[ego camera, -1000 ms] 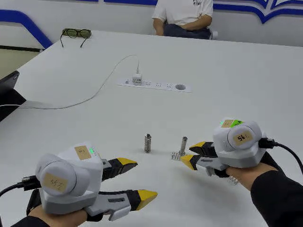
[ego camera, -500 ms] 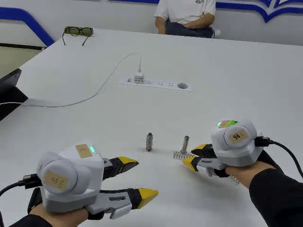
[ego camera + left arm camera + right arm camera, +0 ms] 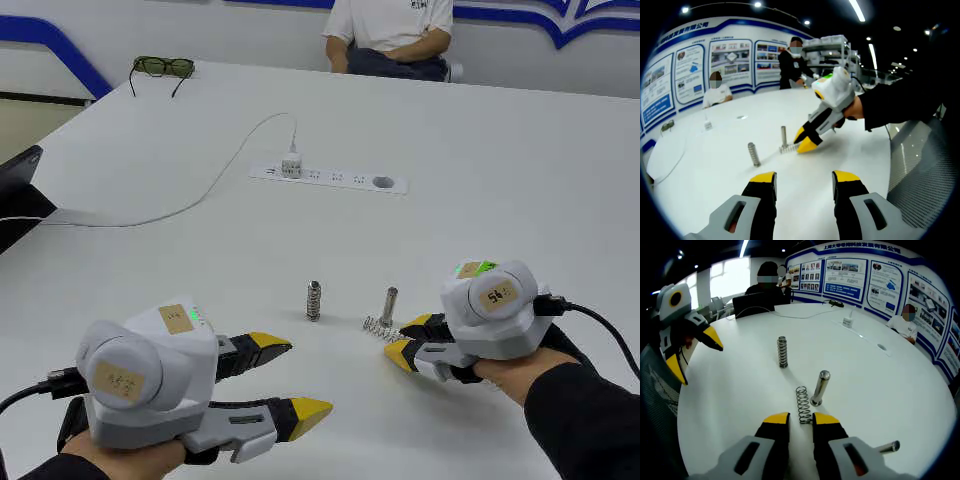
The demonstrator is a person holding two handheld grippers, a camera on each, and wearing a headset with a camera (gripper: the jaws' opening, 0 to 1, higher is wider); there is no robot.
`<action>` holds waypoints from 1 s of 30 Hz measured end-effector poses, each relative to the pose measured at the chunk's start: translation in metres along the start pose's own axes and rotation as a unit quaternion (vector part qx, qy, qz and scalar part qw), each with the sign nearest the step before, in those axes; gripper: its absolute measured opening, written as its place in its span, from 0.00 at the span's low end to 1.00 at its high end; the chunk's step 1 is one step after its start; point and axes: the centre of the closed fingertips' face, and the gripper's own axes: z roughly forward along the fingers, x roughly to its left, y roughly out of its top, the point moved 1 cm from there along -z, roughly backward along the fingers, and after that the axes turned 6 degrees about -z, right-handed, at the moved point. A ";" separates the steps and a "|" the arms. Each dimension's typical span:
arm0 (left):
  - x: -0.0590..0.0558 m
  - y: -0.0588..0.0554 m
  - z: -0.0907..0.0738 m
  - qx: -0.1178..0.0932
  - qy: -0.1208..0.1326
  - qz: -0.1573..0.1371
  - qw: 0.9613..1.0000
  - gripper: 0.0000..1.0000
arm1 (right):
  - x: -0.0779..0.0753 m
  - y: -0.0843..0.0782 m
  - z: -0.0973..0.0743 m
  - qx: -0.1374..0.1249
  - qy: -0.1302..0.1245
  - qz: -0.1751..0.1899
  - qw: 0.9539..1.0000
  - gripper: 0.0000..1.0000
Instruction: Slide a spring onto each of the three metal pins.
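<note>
Two metal pins stand on the white table (image 3: 200, 260). The left pin (image 3: 313, 300) (image 3: 782, 351) wears a spring; the right pin (image 3: 388, 303) (image 3: 818, 386) is bare. A loose spring (image 3: 377, 326) (image 3: 802, 404) lies beside the bare pin. My right gripper (image 3: 406, 337) (image 3: 801, 419) rests low on the table, its jaws narrowly open around the spring's near end. A third pin (image 3: 887, 446) lies flat by that gripper. My left gripper (image 3: 290, 378) (image 3: 804, 179) hovers open and holds nothing, near the table's front and well left of the pins.
A white power strip (image 3: 330, 180) with a plugged charger and a cable lies mid-table. Sunglasses (image 3: 160, 68) sit at the far left corner. A person (image 3: 390, 35) sits at the far edge. A dark device (image 3: 20, 195) is at the left edge.
My right gripper has sunk a little towards the table and rolled, its tips staying at the loose spring's end. The spring, the pins and my left gripper have kept their places.
</note>
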 end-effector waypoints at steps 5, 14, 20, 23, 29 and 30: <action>0.001 -0.001 -0.001 0.001 0.001 -0.002 1.000 0.45 | -0.001 -0.002 0.002 0.003 -0.002 -0.003 1.000 0.16; 0.003 -0.002 -0.001 0.002 0.002 -0.003 1.000 0.45 | -0.001 -0.003 0.003 0.004 -0.002 -0.005 1.000 0.12; 0.003 -0.003 -0.002 0.007 0.002 0.003 1.000 0.45 | 0.000 -0.003 0.000 0.006 0.000 -0.008 1.000 0.12; 0.004 -0.004 -0.002 0.013 0.001 0.011 1.000 0.44 | 0.003 -0.001 -0.003 0.008 0.003 -0.014 1.000 0.12; 0.010 0.002 -0.001 0.019 -0.001 0.030 0.999 0.44 | 0.008 0.003 -0.012 0.009 0.012 -0.026 1.000 0.11; 0.010 0.004 -0.001 0.020 -0.002 0.036 0.999 0.44 | 0.010 0.005 -0.014 0.008 0.017 -0.029 0.999 0.11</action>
